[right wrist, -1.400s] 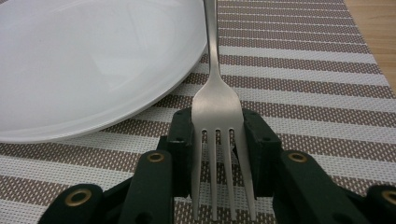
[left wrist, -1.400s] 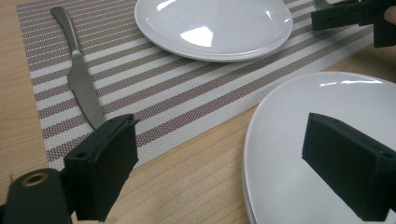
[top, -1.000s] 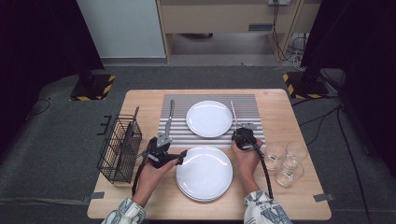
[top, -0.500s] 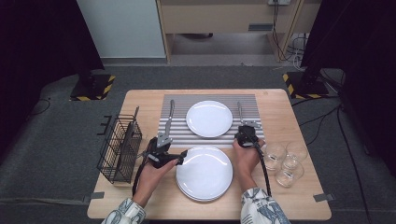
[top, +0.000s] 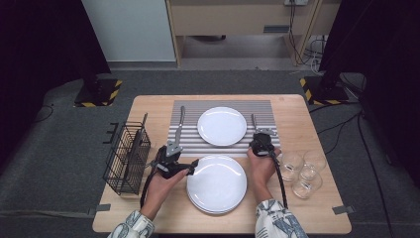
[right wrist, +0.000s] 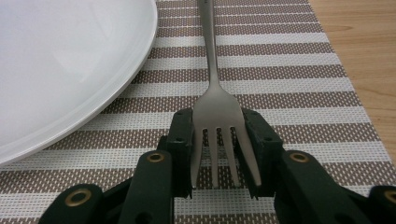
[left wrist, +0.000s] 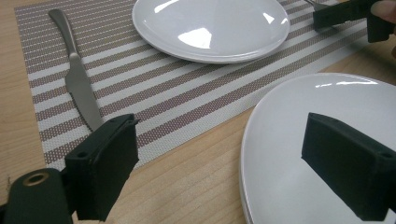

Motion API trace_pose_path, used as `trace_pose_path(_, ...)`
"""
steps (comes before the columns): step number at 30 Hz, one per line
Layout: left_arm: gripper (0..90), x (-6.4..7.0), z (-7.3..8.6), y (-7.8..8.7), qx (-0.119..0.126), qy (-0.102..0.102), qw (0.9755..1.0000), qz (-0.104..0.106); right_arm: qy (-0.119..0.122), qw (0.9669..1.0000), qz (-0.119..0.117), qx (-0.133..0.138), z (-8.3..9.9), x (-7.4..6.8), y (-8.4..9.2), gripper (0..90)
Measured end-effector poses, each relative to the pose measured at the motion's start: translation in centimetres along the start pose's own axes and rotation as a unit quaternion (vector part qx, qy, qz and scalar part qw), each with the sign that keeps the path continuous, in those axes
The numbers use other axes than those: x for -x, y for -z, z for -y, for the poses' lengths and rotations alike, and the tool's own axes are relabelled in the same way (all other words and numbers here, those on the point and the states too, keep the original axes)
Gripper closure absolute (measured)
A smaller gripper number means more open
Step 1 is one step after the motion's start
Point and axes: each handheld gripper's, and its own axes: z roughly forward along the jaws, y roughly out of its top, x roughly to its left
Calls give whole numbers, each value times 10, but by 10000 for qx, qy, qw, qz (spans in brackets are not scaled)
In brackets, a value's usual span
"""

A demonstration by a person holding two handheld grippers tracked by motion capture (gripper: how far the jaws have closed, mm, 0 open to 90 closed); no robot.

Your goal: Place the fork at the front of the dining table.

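Near edge of table: stacked plates, centre. Left gripper at their 9 o'clock rim, jaws wide, one over bare wood, one over the plate; nothing between them. Right gripper at the stack's 1 o'clock, jaws narrowed onto the fork at its tines, which lie flat on the striped placemat; handle runs away toward 12. Glasses at 3 o'clock. Farther: single plate on the mat, knife at its 9, wire basket beyond.

Two plates, grippers alongside
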Motion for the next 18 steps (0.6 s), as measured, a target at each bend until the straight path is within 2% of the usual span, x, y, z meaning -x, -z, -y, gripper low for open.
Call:
trace_pose_path(7, 98, 1, 0, 0, -4, -17, 10000, -3, 34, 9999, -75, 63, 2, 2, 0, 667)
trace_pose_path(12, 99, 1, 0, 0, -10, -31, 10000, -12, 167, 9996, -121, 171, 5, 3, 1, 665)
trace_pose_path(18, 99, 2, 0, 0, -9, -42, 10000, 0, 138, 9996, -168, 171, 5, 2, 1, 629)
